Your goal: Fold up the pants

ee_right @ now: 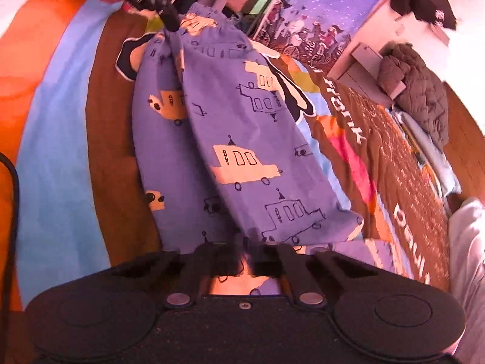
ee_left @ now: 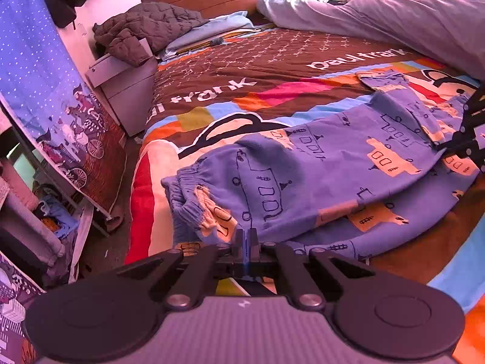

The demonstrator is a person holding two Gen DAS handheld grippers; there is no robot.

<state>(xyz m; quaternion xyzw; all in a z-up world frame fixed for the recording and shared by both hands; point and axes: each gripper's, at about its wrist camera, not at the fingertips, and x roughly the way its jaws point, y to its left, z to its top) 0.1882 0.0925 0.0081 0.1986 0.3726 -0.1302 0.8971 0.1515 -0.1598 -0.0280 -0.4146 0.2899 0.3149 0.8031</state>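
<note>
The blue pants with the car print are laid across the colourful bedspread, and both ends are held by the claws. In the left wrist view, the left gripper is seen with its fingers pressed together on the fabric near the elastic waistband, which lies just ahead and to the left of the fingertips. From this claw the pants stretch away to the right, where the right gripper is seen pinching the far end of the cloth.

In the right wrist view, the right gripper is closed on the leg end of the pants, and the fabric is gathered directly at its fingertips. One layer of the pants is lifted and lies over another layer beneath it. Far ahead of this claw, the left gripper is seen holding the waistband end.

Beyond the pants, a grey quilted jacket is piled on a white nightstand, and a pale duvet is bunched near the headboard.
</note>
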